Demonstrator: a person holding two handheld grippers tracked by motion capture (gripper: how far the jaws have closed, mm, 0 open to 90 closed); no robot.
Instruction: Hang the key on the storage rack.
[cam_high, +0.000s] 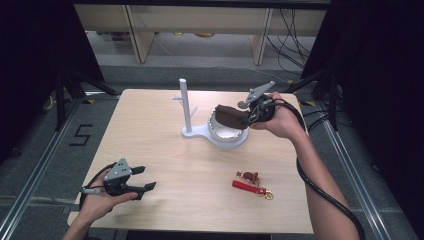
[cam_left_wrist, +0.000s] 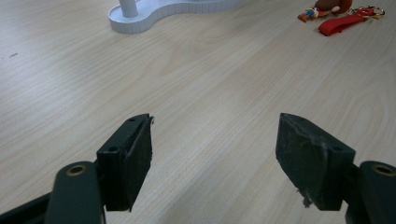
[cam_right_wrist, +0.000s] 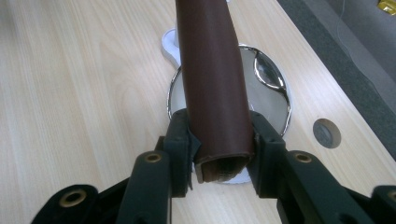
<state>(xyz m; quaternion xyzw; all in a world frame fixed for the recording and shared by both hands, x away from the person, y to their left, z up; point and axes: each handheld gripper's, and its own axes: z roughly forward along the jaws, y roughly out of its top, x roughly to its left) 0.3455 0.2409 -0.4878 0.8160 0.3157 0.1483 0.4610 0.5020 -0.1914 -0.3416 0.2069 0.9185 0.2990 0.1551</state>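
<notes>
My right gripper (cam_high: 248, 118) is shut on a brown leather case (cam_high: 229, 116), held level over the shiny metal bowl (cam_high: 228, 134) of a white stand. In the right gripper view the brown case (cam_right_wrist: 212, 79) runs away from me between the two pads, with the bowl's bright rim (cam_right_wrist: 280, 88) under it. The stand's white post (cam_high: 185, 106) rises to the left of the bowl. My left gripper (cam_high: 144, 179) rests near the table's front left corner, open, with bare wood between its pads (cam_left_wrist: 137, 158).
A red strap with a small brown figure and a gold ring, a keychain (cam_high: 251, 184), lies at the front right of the table; it shows at the far right as a keychain (cam_left_wrist: 343, 16). A round hole (cam_right_wrist: 326, 132) sits near the table's right edge.
</notes>
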